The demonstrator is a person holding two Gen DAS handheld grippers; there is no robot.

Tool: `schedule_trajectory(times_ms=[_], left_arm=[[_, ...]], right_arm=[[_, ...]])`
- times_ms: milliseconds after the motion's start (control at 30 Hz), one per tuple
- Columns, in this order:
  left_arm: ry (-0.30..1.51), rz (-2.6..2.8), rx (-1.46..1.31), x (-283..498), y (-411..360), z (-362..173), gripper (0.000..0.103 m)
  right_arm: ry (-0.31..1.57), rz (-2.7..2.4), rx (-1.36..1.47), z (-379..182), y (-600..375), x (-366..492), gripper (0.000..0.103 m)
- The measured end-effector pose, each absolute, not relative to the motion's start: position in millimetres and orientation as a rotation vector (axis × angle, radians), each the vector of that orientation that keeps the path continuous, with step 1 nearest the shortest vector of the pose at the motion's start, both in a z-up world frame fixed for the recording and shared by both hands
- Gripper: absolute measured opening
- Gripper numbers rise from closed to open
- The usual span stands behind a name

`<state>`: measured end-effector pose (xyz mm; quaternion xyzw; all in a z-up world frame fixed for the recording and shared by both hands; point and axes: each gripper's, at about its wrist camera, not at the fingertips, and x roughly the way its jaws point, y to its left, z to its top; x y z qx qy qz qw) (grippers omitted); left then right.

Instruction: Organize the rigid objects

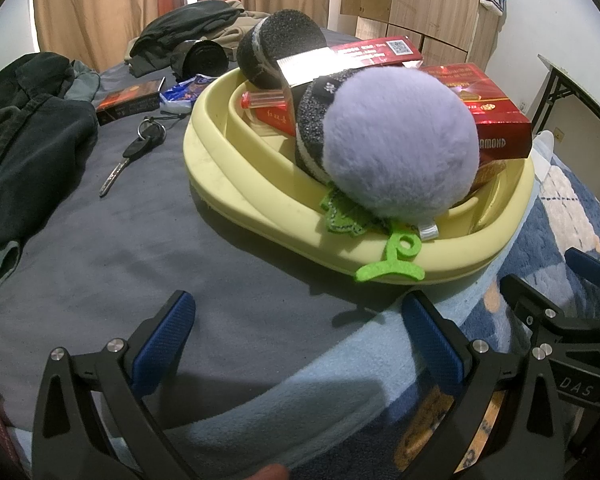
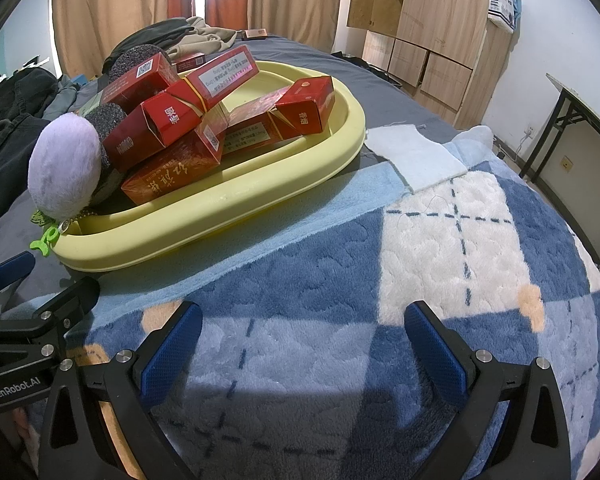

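Both my left tongs (image 1: 296, 324) and right tongs (image 2: 304, 332) gape wide and empty at the bottom of their frames. The yellow tray (image 2: 236, 196) sits on the bed at upper left of the right view, heaped with red boxes (image 2: 168, 128); a lilac plush ball (image 1: 400, 144) rests at its near rim.

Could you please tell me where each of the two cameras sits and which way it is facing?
Left wrist: on the left gripper, jaws open, facing the purple plush ball and key; the right gripper shows at the right edge.
Right wrist: on the right gripper, jaws open, over the plaid blanket; the left gripper shows at the left edge.
Both share the yellow tray, red boxes and wardrobe.
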<state>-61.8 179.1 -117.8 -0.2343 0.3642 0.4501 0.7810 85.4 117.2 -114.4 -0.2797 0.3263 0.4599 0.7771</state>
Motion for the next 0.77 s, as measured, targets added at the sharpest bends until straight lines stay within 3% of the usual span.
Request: schedule_trajectory(times_ms=[767], left_arm=[[0.782, 0.966, -0.513, -61.9, 179.2, -117.4, 0.103]], right_arm=[[0.706, 0.995, -0.605, -113.4, 116.1, 84.8, 0.103]])
